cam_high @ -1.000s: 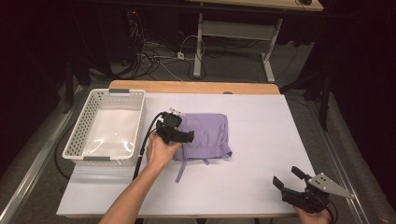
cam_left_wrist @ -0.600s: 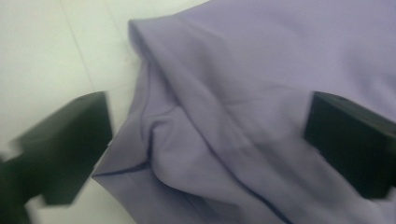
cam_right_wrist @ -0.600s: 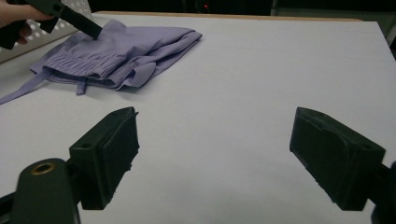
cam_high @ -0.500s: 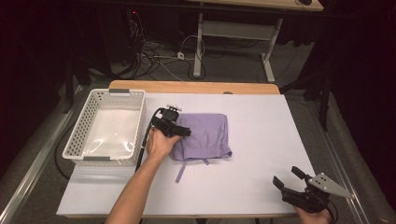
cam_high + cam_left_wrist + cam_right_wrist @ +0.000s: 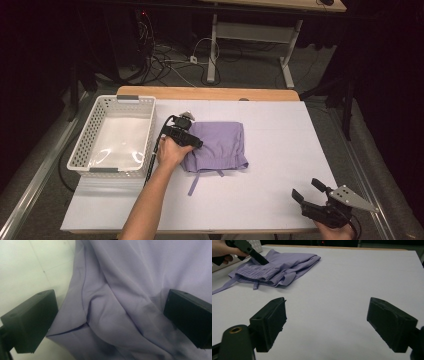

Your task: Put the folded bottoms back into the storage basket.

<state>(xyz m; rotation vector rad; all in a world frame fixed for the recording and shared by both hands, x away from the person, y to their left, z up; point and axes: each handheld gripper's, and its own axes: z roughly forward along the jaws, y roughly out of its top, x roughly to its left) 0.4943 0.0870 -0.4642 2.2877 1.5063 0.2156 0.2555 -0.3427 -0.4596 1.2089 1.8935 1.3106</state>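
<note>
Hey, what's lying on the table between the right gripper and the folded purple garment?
Nothing: in the right gripper view, bare white table runs from the right gripper to the purple garment.

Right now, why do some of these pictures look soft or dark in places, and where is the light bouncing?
High view: bright table against a dark room, with glare on the clear liner in the white basket. Left gripper view: very close to the purple cloth, whose lower folds blur and darken in shadow. Right gripper view: near jaws are soft; the cloth is sharper.
</note>
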